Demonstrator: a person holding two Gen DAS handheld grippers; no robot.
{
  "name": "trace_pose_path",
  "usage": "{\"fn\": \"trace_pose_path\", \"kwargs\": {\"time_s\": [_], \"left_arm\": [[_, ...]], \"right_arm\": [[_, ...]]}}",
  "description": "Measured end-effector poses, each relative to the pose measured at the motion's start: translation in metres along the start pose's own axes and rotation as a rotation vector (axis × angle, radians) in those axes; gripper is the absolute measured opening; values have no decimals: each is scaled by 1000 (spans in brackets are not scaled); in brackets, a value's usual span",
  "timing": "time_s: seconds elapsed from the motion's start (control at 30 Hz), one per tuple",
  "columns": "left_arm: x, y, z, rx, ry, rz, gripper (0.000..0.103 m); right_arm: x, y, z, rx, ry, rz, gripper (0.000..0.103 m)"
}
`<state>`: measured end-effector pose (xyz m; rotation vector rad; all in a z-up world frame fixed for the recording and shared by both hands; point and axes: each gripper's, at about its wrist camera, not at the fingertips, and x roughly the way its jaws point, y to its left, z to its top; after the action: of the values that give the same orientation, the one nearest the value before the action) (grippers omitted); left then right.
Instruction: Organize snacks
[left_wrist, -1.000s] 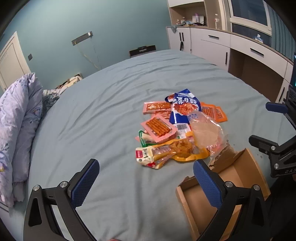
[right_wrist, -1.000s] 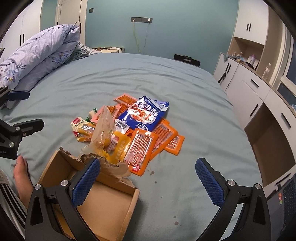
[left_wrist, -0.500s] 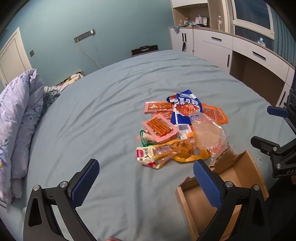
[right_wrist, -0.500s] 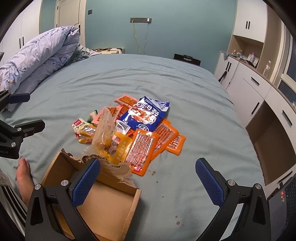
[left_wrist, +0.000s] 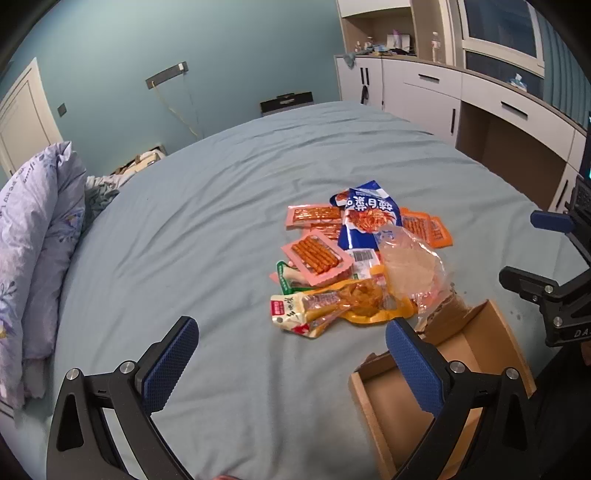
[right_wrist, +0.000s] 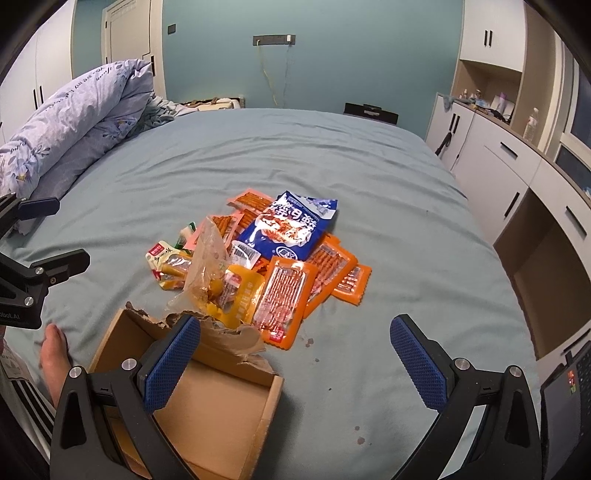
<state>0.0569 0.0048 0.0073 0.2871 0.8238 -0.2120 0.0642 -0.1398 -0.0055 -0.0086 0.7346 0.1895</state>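
A pile of snack packets lies mid-bed: a blue bag (left_wrist: 371, 216) (right_wrist: 291, 227), pink packets of orange sticks (left_wrist: 316, 254), orange packets (right_wrist: 286, 295), a yellow pouch (left_wrist: 354, 301) (right_wrist: 236, 291) and a crumpled clear bag (left_wrist: 413, 266) (right_wrist: 207, 262). A torn, empty cardboard box (left_wrist: 461, 354) (right_wrist: 207, 406) sits just in front of the pile. My left gripper (left_wrist: 291, 362) hovers open, short of the pile and left of the box. My right gripper (right_wrist: 295, 362) is open too, its left finger over the box rim. Neither holds anything.
The blue bedsheet (left_wrist: 207, 229) spreads wide around the pile. A folded floral duvet (right_wrist: 70, 122) lies at the far left. White cabinets and drawers (right_wrist: 517, 166) line the right side. A person's bare foot (right_wrist: 55, 354) rests beside the box. Small stains (right_wrist: 310, 341) dot the sheet.
Both views have shifted slightly, so the pile sits a little lower and nearer in frame. No packet has moved, and both grippers stay open.
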Motion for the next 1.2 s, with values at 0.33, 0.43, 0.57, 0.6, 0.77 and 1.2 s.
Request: {"fn": "trace_pose_path", "kwargs": {"time_s": [0.33,0.43,0.57,0.6,0.77,1.2], "left_arm": [[15,12,4,-62,48,-21,103],[23,17,6,-84,71,-27,103],[31,18,9,-87,84,-27,103],[33,18,11,-83,85,-24,103],[43,17,19,-77,89,-16,103],[87,58,42,-194,114,54,103]], "right_arm": [[11,-14,7,62,19,23,103],[18,-19,11,79,29,17,103],[25,-22,16,93,40,18,103],[27,-22,17,97,43,21,103],[36,-27,22,117,65,31,103],[71,-58,43,237,114,13,103]]}}
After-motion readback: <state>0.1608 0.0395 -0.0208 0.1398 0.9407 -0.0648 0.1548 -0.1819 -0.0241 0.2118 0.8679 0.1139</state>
